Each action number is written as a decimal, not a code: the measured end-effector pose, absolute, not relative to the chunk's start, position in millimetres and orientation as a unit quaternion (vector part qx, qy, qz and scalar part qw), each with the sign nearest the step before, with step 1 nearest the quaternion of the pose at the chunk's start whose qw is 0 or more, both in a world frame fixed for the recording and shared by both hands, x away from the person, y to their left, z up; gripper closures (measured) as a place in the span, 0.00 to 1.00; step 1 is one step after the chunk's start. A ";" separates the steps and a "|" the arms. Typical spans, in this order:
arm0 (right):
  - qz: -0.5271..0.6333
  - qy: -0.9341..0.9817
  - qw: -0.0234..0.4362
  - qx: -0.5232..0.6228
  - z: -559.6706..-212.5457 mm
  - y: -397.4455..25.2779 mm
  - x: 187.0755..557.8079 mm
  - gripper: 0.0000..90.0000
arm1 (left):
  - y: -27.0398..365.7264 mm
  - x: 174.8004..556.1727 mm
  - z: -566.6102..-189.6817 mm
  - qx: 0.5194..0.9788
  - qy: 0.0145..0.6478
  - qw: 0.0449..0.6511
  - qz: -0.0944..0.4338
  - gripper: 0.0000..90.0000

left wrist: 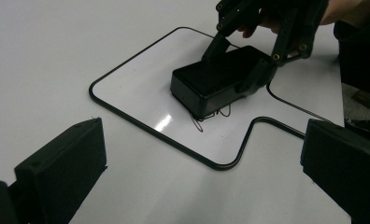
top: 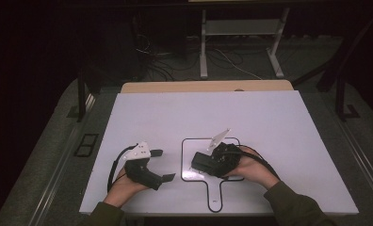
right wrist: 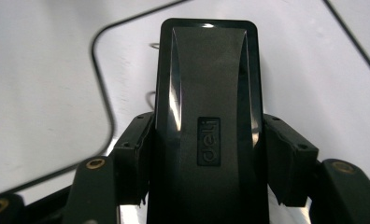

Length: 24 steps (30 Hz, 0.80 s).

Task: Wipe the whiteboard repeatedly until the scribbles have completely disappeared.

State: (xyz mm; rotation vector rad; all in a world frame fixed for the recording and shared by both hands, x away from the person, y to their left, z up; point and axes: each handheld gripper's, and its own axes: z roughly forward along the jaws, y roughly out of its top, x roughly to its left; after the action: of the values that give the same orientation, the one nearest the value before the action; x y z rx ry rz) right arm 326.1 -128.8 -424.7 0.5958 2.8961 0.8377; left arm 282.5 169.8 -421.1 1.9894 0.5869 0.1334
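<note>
partly hidden black box [right wrist: 206, 116], right gripper [right wrist: 206, 158] clamping it, base unseen

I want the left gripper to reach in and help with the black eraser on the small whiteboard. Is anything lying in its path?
Nothing visible: bare table lies between the open left gripper and the black eraser, which the right gripper clamps on the small whiteboard.

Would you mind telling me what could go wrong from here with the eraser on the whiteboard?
The right hand-held gripper clamps the black deli eraser only near its rear, so it might pivot or slip. It could also smear the scribble instead of clearing it, or stray over the board's black outline.
</note>
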 end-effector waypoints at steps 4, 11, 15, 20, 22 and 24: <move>0.269 0.938 0.041 0.215 -424.6 -139.5 333.3 0.43 | 169.9 282.7 -421.1 0.825 0.244 0.507 0.055 0.00; 0.269 0.925 0.050 0.262 -425.1 -166.4 348.6 0.43 | 169.8 282.5 -421.1 0.825 0.244 0.507 0.055 0.00; 0.274 0.915 0.050 0.290 -425.6 -179.6 354.3 0.43 | 169.6 282.6 -421.2 0.825 0.244 0.507 0.054 0.00; 0.272 0.919 0.050 0.282 -425.6 -178.6 352.1 0.43 | 169.3 282.9 -421.4 0.825 0.243 0.506 0.055 0.00; 0.272 0.922 0.047 0.271 -425.3 -172.9 348.4 0.43 | 169.1 282.8 -421.4 0.825 0.243 0.507 0.054 0.00; 0.274 0.924 0.043 0.265 -425.3 -169.4 346.0 0.43 | 169.0 282.8 -421.4 0.825 0.243 0.507 0.054 0.00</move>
State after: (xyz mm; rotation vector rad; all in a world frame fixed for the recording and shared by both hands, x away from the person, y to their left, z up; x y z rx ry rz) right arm 346.0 -169.4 -425.3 0.8090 2.8247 0.8388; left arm 282.8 169.0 -421.4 1.9907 0.5858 0.1314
